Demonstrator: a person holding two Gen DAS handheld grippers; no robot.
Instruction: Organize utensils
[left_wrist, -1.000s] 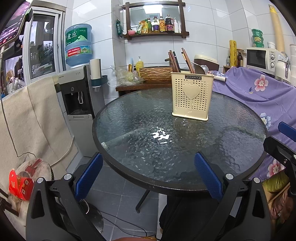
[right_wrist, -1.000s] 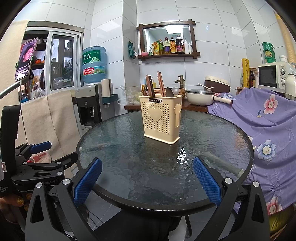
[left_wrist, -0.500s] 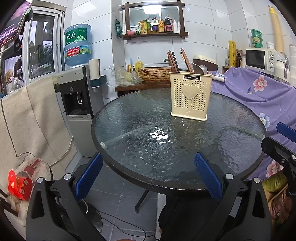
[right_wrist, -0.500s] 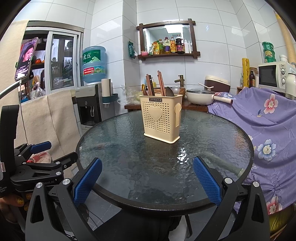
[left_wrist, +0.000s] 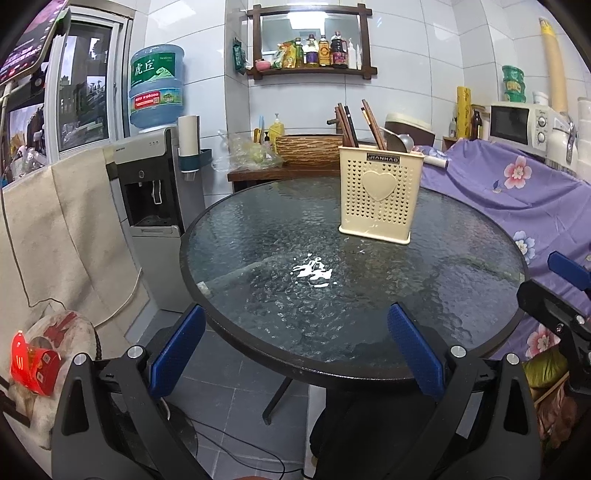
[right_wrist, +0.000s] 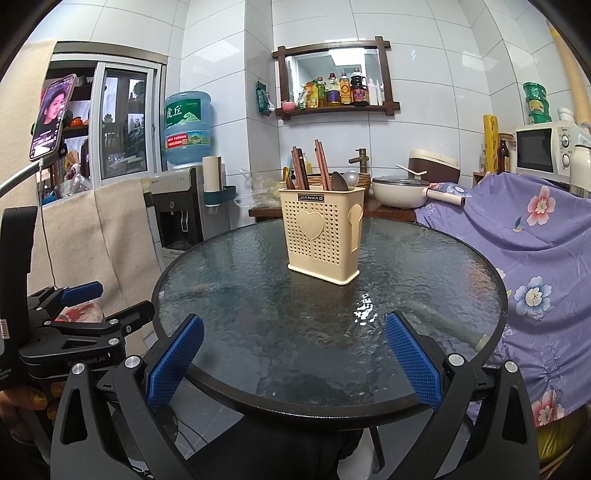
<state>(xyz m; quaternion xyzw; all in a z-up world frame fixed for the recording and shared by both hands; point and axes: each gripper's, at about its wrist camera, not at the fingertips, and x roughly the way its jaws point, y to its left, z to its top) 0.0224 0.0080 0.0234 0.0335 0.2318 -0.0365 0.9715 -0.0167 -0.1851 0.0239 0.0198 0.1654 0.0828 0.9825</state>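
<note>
Nothing has shifted much since the earlier frames: both tools stay back at the near rim, fingers spread wide and holding nothing. Ahead of the left tool (left_wrist: 295, 343) and right tool (right_wrist: 293, 349) lies the round glass table (right_wrist: 258, 317). Well beyond the fingertips, on its far side, stands the cream holder (left_wrist: 378, 194), with chopsticks (right_wrist: 320, 164) and spoons (right_wrist: 338, 181) upright inside.

The holder (right_wrist: 322, 240) is cream, dotted with small holes around a heart. The table (right_wrist: 258, 302) is dark pebbled glass with a black rim. The cloth (right_wrist: 535, 236) is purple with pink and white flowers, and the pads (right_wrist: 173, 360) are blue.
</note>
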